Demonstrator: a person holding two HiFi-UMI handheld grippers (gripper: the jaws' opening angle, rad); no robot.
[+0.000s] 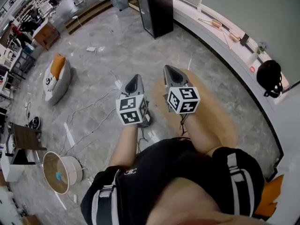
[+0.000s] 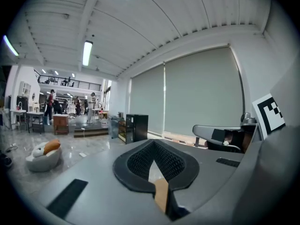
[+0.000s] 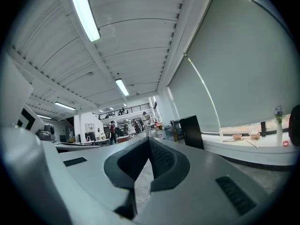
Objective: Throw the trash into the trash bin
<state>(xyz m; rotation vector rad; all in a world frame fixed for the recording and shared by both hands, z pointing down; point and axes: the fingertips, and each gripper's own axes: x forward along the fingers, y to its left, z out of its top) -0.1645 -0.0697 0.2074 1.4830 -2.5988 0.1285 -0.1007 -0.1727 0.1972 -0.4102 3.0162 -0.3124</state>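
Note:
In the head view I hold both grippers side by side at chest height, pointing forward over the grey marble floor. The left gripper (image 1: 134,80) has its jaws together with nothing between them, and its own view (image 2: 153,141) shows the same. The right gripper (image 1: 169,71) is shut and empty too, as its own view (image 3: 149,138) confirms. A round beige bin (image 1: 72,168) with a small blue piece inside stands on the floor at the lower left, well away from both grippers. A small white scrap (image 1: 91,48) lies on the floor far ahead.
A white and orange plush seat (image 1: 56,78) rests at the left. Cables (image 1: 89,125) trail across the floor below the grippers. A black cabinet (image 1: 157,8) stands ahead. A white ledge (image 1: 220,41) curves along the right, with a black backpack (image 1: 269,78) on it.

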